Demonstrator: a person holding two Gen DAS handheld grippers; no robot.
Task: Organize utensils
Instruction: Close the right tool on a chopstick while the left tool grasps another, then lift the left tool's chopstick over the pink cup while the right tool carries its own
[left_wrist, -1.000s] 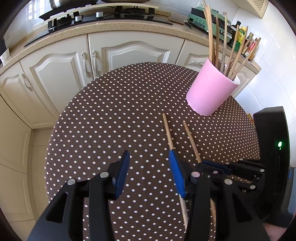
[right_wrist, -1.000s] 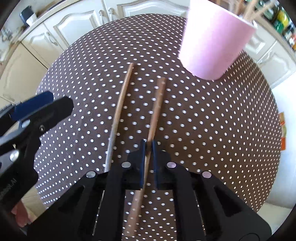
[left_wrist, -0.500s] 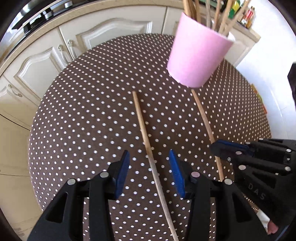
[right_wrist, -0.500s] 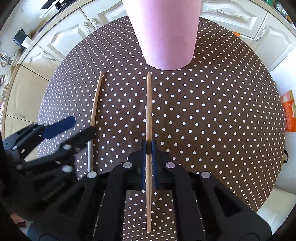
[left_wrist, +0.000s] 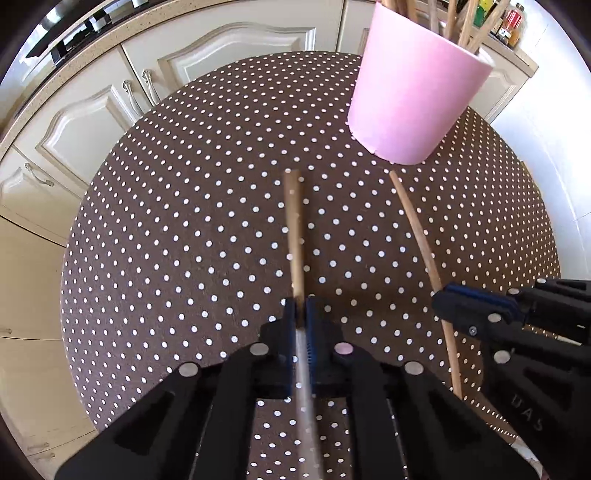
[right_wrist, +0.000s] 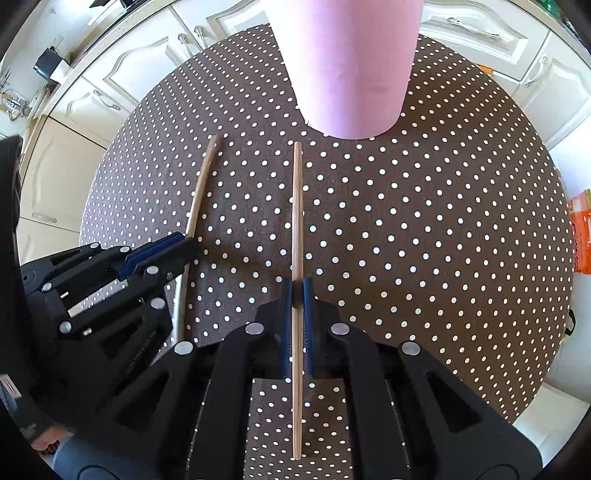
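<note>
The left gripper (left_wrist: 301, 315) has just closed its jaws onto 1 chopstick (left_wrist: 294, 236). The right gripper (right_wrist: 296, 291) is clamped on the other chopstick (right_wrist: 296, 206). Both sticks lie side by side above the dotted round table (right_wrist: 424, 221), their far tips near the pink cup (left_wrist: 413, 92) holding more chopsticks.

The left gripper (left_wrist: 301, 314), open wide around the left thin wooden chopstick with a pale tip (left_wrist: 293, 229) half a second earlier, now has its blue-padded jaws closed on it after just closing. The chopstick's far end looks raised and blurred. The tall pink cup (right_wrist: 351, 62) fills more of the right wrist view than a second ago.
</note>
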